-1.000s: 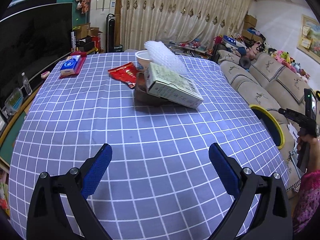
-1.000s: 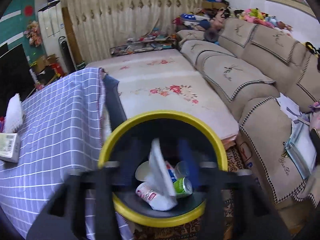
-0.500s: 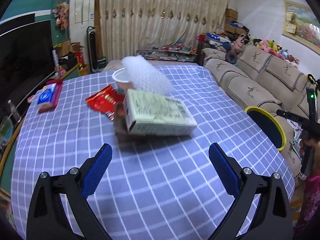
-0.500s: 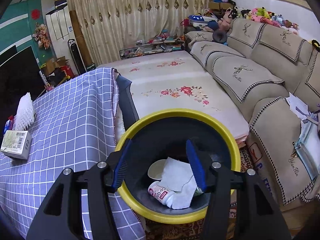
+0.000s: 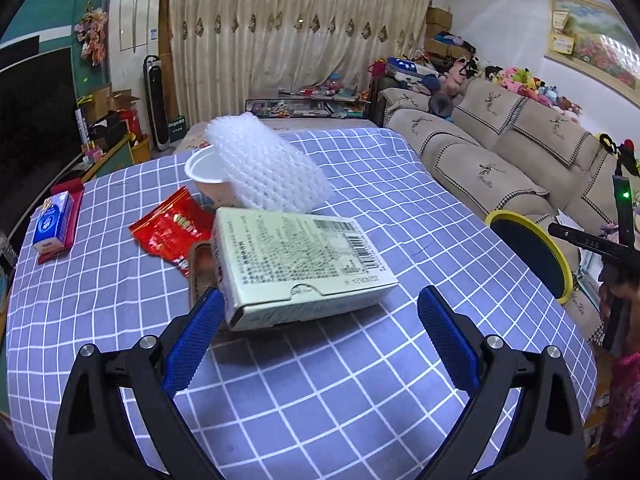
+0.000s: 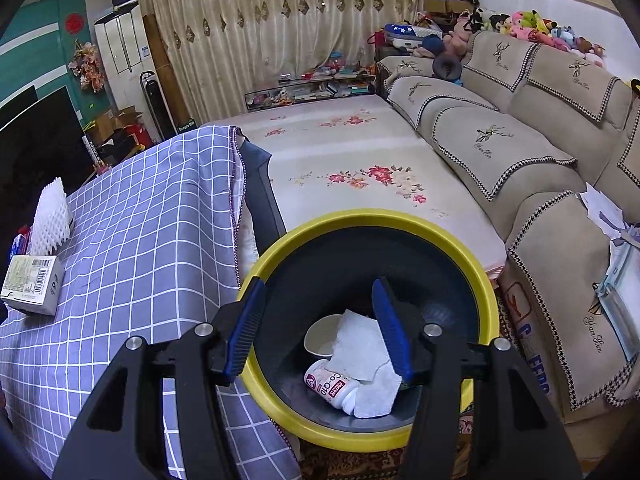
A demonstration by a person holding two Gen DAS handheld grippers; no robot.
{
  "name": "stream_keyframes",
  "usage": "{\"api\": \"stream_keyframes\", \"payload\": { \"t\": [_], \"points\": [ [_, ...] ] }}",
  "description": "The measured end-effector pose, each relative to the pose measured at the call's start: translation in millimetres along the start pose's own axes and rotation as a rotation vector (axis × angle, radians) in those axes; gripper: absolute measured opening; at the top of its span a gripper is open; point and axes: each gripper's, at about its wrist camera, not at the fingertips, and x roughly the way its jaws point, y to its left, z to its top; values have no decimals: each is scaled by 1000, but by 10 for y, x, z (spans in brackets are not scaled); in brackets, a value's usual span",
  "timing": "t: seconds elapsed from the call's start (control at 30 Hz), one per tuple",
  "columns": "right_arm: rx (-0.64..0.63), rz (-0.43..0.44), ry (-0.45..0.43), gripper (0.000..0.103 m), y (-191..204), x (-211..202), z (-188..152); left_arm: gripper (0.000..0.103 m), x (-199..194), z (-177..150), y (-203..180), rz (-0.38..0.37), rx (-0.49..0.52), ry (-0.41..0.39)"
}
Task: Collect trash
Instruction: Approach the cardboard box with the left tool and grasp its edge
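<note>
Left claw (image 5: 320,304) nearer, jaws apart; carton (image 5: 300,264) just ahead, by its left fingertip

A: Your brown thing (image 5: 202,268) by the table's (image 5: 340,392) middle is mostly hidden behind the carton (image 5: 296,264); I can't tell what it is.

B: And the cup (image 5: 208,176)?

A: The foam net (image 5: 268,168) covers its right side. In your bin (image 6: 460,240), the tissue (image 6: 364,352) hides part of the bottle (image 6: 332,386) and the white bowl (image 6: 320,338).
</note>
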Motion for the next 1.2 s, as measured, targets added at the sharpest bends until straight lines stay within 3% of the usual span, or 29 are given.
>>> {"api": "stream_keyframes", "payload": {
  "t": [0.23, 0.33, 0.43, 0.53, 0.6, 0.73, 1.2],
  "points": [
    [6, 13, -6, 53, -20, -22, -10, 96, 96, -40, -284, -137, 5, 67],
    [12, 19, -7, 53, -40, -28, -15, 96, 90, -119, -632, -262, 53, 101],
    [14, 26, -6, 53, -54, -35, -23, 96, 44, -132, -895, -339, 99, 108],
    [16, 27, -8, 53, -64, -45, -17, 96, -50, -28, -946, -316, 129, 66],
    [18, 27, -11, 54, -89, -61, -16, 96, -74, 103, -836, -258, 140, 40],
    [35, 30, -7, 54, -145, -45, -25, 96, 113, 292, -568, -173, 174, 69],
    [34, 23, 13, 54, -160, 64, -27, 96, 724, 434, -492, -173, 296, 180]
  ]
}}
